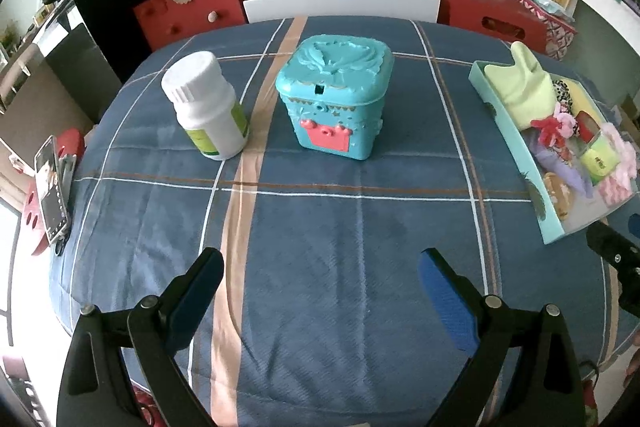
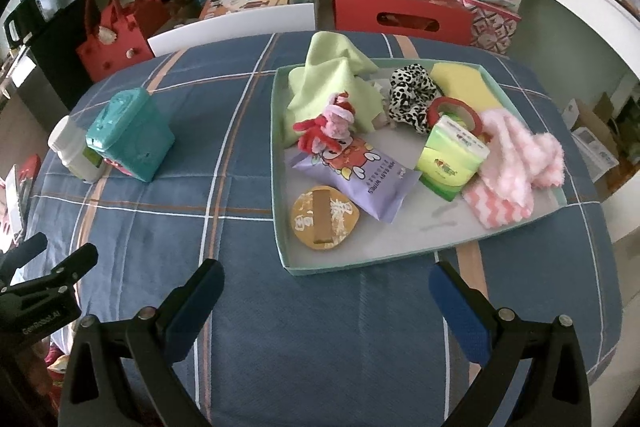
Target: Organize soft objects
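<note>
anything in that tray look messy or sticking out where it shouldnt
Yes: the light green cloth is bunched up and drapes over the far rim of the tray. The pink fluffy cloth lies crumpled by the right wall, and the purple wipes pack sits askew. Nothing looks spilled or damaged.

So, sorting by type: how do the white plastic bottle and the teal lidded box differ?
The white plastic bottle is round and plain with a ribbed cap; the teal lidded box is square and embossed with a pink front panel. The bottle looks narrower than the box. Both stand upright, closed, on the checked cloth, outside the tray.
</note>
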{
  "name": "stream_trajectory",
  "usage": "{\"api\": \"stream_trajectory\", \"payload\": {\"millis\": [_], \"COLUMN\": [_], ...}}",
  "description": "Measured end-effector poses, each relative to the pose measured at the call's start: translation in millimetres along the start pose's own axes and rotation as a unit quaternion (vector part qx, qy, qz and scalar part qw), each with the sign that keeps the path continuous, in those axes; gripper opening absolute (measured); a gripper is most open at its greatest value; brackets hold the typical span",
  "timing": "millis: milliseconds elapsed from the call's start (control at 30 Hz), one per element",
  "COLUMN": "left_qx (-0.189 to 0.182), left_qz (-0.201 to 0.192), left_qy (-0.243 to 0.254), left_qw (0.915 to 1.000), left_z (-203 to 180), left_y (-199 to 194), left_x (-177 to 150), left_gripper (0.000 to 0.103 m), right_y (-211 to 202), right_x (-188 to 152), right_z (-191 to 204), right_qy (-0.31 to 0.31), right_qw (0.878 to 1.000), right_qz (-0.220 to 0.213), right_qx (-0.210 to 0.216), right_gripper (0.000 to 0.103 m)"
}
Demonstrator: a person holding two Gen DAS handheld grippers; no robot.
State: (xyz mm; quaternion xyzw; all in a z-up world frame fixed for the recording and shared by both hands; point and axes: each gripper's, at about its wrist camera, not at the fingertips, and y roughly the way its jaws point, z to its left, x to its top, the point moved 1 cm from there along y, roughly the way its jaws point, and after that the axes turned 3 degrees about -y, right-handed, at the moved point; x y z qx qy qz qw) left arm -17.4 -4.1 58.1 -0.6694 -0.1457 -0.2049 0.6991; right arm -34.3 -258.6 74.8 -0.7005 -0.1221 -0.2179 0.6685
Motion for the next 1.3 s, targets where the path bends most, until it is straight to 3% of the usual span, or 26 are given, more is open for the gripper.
{"api": "stream_trajectory", "payload": {"millis": [1300], "left_qx": [0.008], "left_qz": [-0.016], "left_qy": [0.011], "left_qw": [0.9998], "left_z": [2.0], "left_y": [-7.3], "left_x": [-5.9], "left_gripper": [0.098], "right_y": [-5.0], "right_x": [-5.4], "right_z": [-1.0], "right_qy": [-0.005], "right_qw": [1.0], "right_qz": [0.004], "right_qx": [-0.02], "right_gripper": [0.103]}}
